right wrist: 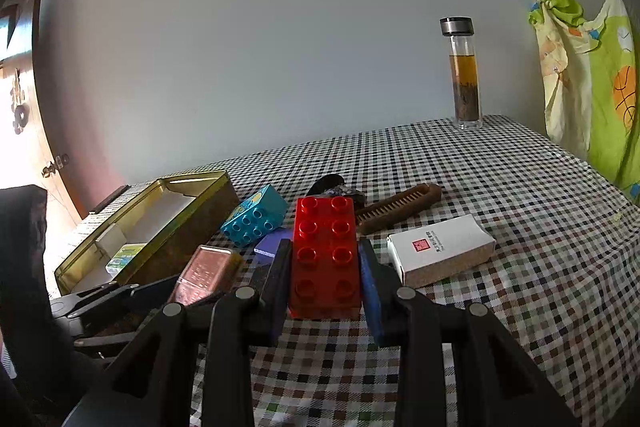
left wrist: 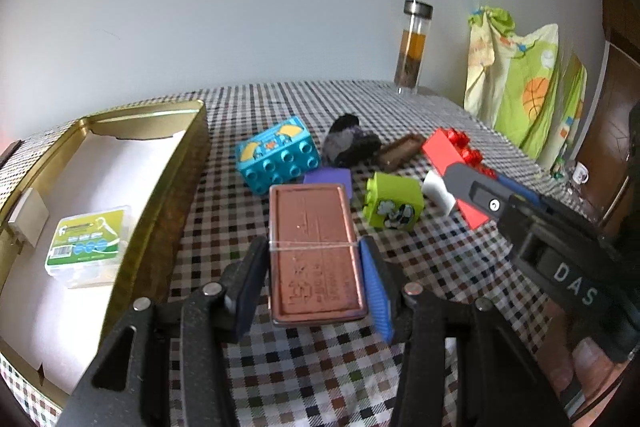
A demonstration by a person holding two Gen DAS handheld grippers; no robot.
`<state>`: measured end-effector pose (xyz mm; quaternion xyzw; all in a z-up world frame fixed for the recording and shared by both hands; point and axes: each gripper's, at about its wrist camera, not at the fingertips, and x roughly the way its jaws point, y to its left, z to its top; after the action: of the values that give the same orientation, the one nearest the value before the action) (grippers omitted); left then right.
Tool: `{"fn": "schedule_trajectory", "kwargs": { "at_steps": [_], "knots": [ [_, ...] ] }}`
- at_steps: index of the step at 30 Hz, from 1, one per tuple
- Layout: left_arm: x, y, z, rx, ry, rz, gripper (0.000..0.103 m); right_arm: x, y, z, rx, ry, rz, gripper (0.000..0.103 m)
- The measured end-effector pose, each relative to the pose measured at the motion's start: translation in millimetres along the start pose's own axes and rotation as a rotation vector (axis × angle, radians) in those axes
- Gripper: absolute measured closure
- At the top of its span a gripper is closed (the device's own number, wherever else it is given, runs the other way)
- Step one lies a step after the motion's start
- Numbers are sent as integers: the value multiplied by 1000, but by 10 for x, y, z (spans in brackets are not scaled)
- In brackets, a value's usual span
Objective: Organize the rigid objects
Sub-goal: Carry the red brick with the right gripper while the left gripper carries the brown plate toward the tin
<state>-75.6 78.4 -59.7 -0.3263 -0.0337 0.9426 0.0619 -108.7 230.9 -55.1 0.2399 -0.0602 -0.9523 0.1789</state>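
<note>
My left gripper (left wrist: 314,267) is shut on a flat copper-coloured tin (left wrist: 316,251), held above the checked tablecloth just right of the open gold tin box (left wrist: 176,163). The box holds a green floss case (left wrist: 86,245). My right gripper (right wrist: 324,267) is shut on a red brick (right wrist: 325,255), studs up; the red brick also shows in the left wrist view (left wrist: 448,151). On the cloth lie a teal brick (left wrist: 278,155), a purple block (left wrist: 328,179), a green brick (left wrist: 394,201), a dark lump (left wrist: 348,141), a brown comb (right wrist: 396,207) and a white box (right wrist: 440,251).
A glass bottle (right wrist: 464,75) of brown liquid stands at the table's back right near the wall. Green patterned cloth (right wrist: 592,75) hangs past the right edge. A door (right wrist: 24,99) is at the left. The copper tin shows in the right wrist view (right wrist: 204,273).
</note>
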Motion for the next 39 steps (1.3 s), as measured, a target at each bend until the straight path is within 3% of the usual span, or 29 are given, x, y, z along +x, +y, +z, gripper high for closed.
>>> {"fn": "schedule_trajectory", "kwargs": {
  "at_steps": [18, 32, 39],
  "knots": [
    [-231, 24, -23, -10, -143, 11, 57, -130, -9, -9, -2, -74, 12, 69],
    [-499, 7, -100, 13, -302, 15, 57, -210, 25, -24, -4, -121, 8, 69],
    [-585, 97, -136, 7, -337, 39, 57, -218, 50, -33, -7, -132, 1, 69]
  ]
}}
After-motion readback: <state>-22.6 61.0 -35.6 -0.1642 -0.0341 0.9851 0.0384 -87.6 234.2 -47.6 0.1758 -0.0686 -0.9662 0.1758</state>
